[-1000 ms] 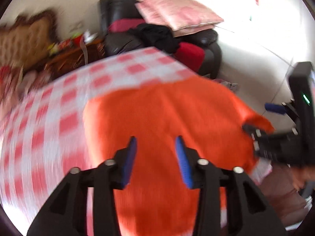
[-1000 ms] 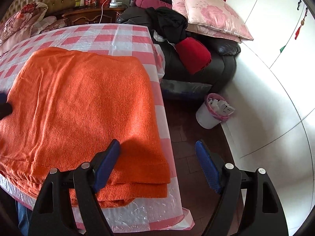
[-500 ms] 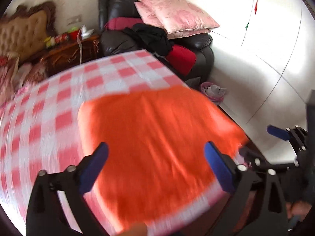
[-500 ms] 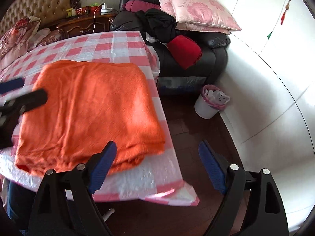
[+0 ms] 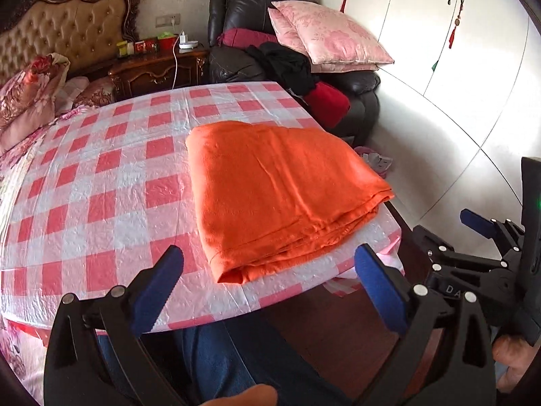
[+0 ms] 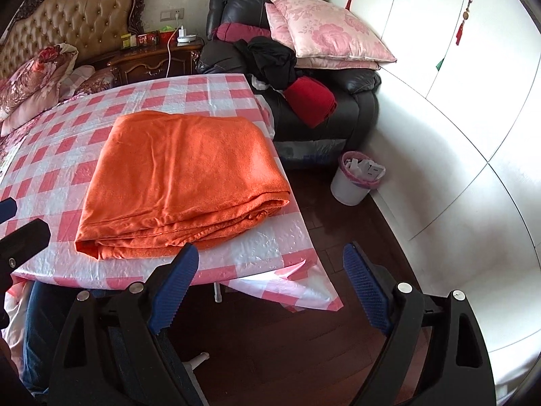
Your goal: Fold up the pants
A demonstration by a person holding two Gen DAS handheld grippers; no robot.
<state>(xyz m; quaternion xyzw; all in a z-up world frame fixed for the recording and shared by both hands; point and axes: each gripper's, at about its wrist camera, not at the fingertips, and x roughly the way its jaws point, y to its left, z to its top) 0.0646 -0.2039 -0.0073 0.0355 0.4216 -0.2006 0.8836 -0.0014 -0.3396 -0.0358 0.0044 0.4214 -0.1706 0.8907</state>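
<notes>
**Both grippers held wide and clear of the folded pants**

Fingers of the left gripper [image 5: 268, 270] are spread wide and nothing is held between them; the same is seen for the right gripper [image 6: 270, 270], whose blue pads [image 6: 363, 287] are far apart. Both are kept off the near edge of the table [image 5: 84, 203], which is covered with a pink and white checked cloth. The orange pants [image 6: 182, 176] are laid flat on the table as a folded stack of several layers, close to its near right corner. Beyond the far right side of the table a black armchair [image 6: 338, 115] with pink cushions [image 6: 324, 34] is seen, and a small white bin [image 6: 351, 182] is placed on the floor beside the table.
</notes>
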